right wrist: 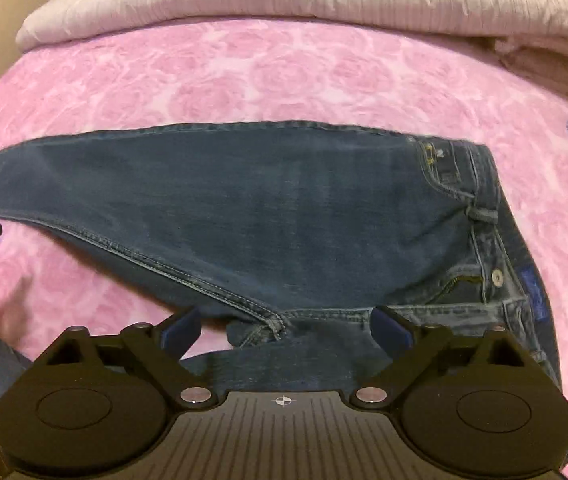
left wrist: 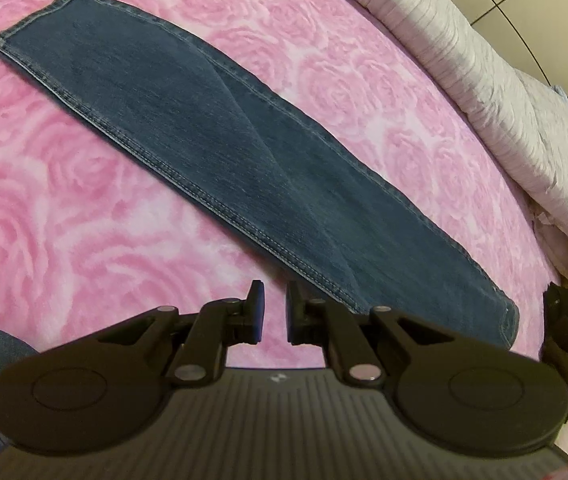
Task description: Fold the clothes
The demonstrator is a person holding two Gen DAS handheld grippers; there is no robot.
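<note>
Risking a crooked fold: the jeans [right wrist: 267, 208], lying flat on the pink rose blanket [right wrist: 267, 72], are halved leg over leg, but the crotch seam bunches at the near edge, so a grab there may catch only one layer and skew the stack. Right gripper [right wrist: 284, 330] is spread wide above that bunch, pinching nothing. Left gripper [left wrist: 275, 312] has its pads nearly together, empty, near the leg. Long axis runs left-right in the right view, waistband right, hems [left wrist: 39, 18] far left in the left view.
</note>
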